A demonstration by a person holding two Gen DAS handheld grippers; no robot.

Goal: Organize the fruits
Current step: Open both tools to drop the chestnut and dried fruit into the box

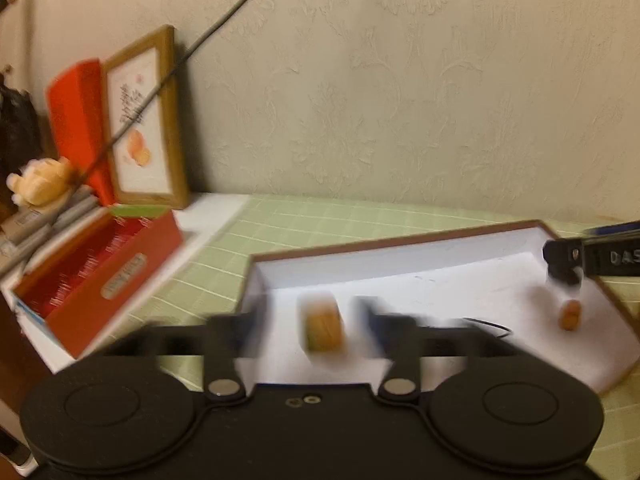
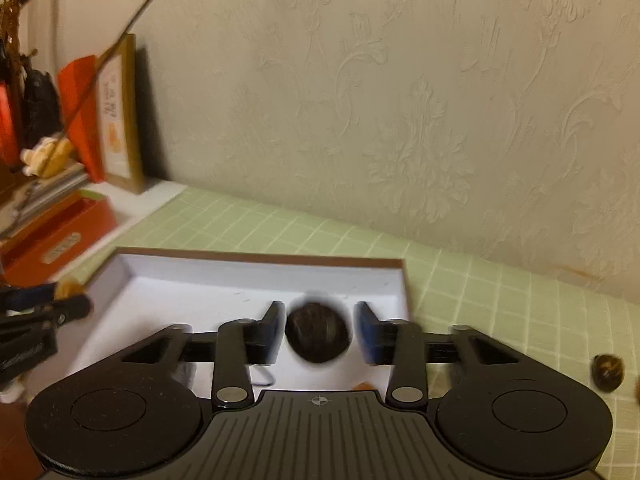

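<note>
— That dark fruit [image 2: 318, 334], where is it?

— Over the white floor of the tray [image 2: 256, 257], right between the fingers of the right claw [image 2: 318, 330]. The jaws stand wide apart and there is a gap on each side, so nothing clamps it. It is too smeared for me to say whether it rests on the tray or is in the air.

— And the left claw [image 1: 314, 328]?

— Much the same. Jaws apart, a small yellow-brown fruit [image 1: 325, 330] between them, not pinched, over the near left part of the tray. Blurred as well.

— How would they handle, do you think?

— Light, I would guess, both small and roundish. The dark one looks wrinkled, maybe soft-skinned, so a hard squeeze could bruise it. Being round, either may roll across that smooth floor. I would take each across its widest part, pads on opposite sides, gently.

— Anything else in there?

— A little orange piece [image 1: 570, 314] near the right wall, under the right claw's tip as the left camera sees it. One more dark round fruit [image 2: 608, 372] lies outside on the green cloth [image 2: 500, 292], well right of the tray.

— And beyond?

— A red box [image 1: 100, 276] and a framed picture [image 1: 146, 120] against the wall, far left.
</note>
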